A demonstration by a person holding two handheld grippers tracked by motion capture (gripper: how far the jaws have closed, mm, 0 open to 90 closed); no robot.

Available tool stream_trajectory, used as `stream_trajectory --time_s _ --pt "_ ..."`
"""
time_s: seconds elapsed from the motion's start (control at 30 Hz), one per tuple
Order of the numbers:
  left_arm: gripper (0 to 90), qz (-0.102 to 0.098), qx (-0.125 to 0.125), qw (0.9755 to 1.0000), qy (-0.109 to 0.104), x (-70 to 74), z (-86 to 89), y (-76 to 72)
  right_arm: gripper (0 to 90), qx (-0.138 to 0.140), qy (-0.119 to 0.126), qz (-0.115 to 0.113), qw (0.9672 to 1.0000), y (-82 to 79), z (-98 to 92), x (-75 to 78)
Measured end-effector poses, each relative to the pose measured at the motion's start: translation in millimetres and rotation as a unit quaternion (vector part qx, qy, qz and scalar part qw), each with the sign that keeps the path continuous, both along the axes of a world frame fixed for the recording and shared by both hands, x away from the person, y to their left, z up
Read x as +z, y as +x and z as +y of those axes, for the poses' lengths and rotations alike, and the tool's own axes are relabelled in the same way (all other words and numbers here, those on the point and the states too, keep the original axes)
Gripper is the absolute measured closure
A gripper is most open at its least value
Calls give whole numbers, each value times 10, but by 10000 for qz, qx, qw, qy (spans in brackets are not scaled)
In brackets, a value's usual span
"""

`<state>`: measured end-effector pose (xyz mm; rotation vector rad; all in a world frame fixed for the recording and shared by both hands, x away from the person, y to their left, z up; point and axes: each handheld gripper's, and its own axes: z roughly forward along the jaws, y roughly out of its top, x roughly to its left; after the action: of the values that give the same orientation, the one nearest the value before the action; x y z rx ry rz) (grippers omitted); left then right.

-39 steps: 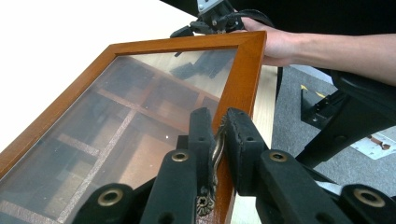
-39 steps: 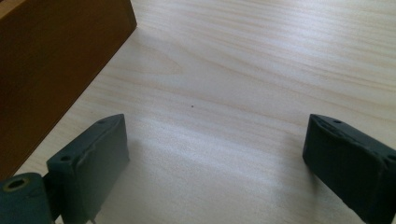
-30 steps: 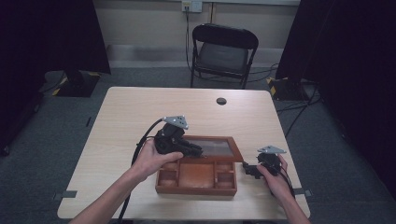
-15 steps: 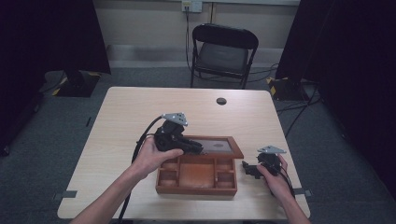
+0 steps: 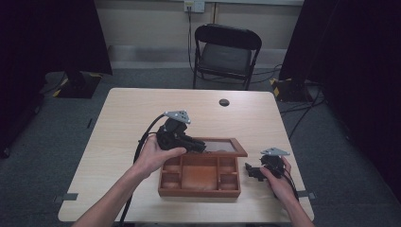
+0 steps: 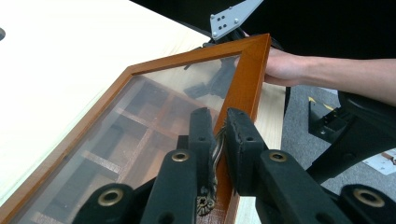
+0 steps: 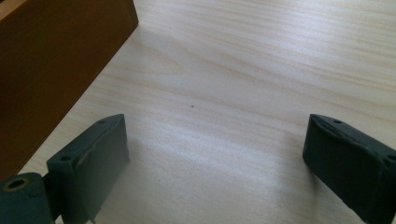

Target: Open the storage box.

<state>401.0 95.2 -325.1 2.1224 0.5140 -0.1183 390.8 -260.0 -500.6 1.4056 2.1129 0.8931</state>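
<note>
Item: brown wooden compartment box [image 5: 199, 182] with a hinged, glass-panelled wooden lid [image 5: 222, 147]. It stands on the pale wooden table [image 5: 123, 123] near the person's edge, between the two hands. The lid is raised at a slant over the far half of the box; the open tray below shows several small square cells and one larger middle cell.

Left gripper [image 5: 195, 144] — black, two-jawed, topped by a grey three-cornered plate, held in the person's left hand [image 5: 153, 156]. Its jaws are clenched on the front rail of the lid, at a small dark metal clasp [image 6: 215, 149] seen in the left gripper view. There the pads press the rail from both sides, and the box's dividers show through the glass pane [image 6: 140, 126].

Right gripper [image 5: 250, 171] — same make, held in the right hand [image 5: 279, 182]. It rests low on the table just beside the box's right end, apart from it. In the right gripper view the jaws stand wide and released, nothing between them but bare tabletop; the box's brown side wall [image 7: 51, 70] shows at upper left.

Other entries: small round dark disc [image 5: 224, 102] near the table's far edge; black folding chair [image 5: 227, 54] beyond the table.
</note>
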Motion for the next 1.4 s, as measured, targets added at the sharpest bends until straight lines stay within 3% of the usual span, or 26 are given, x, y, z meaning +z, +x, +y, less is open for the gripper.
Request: stream_trajectory --time_s 1.4 --pt "816 -137 93 9998 -110 102 19 104 61 0 1 0 10000 0 0 0"
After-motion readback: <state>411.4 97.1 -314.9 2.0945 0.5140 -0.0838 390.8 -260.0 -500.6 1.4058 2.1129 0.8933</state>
